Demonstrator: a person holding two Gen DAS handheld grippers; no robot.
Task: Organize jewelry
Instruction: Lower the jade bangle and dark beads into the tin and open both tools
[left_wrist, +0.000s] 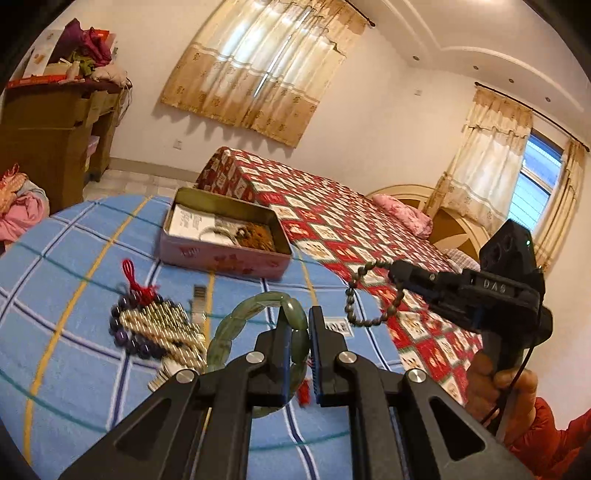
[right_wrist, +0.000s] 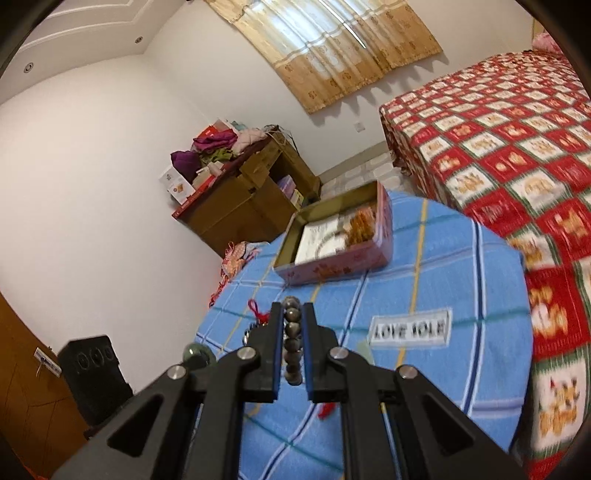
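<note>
A jade bangle (left_wrist: 258, 325) is being clamped by the left gripper (left_wrist: 298, 343) and a bead bracelet (right_wrist: 292, 345) by the right gripper (right_wrist: 293, 347); the tin (left_wrist: 225, 254) is being filled (a pile (left_wrist: 155, 325) still waiting).

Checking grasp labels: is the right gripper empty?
No, the right gripper is shut on a dark bead bracelet between its fingers.

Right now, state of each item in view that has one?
Left tongs: shut on the green jade bangle, lifted off the cloth.
Right tongs: shut on the dark beaded bracelet, loop hanging free in the left wrist view.
Pink rectangular tin box: open, no lid on it, jewelry and white paper inside.
Purple bead bracelet with red knot: lying on the blue checked cloth, ungripped.
</note>
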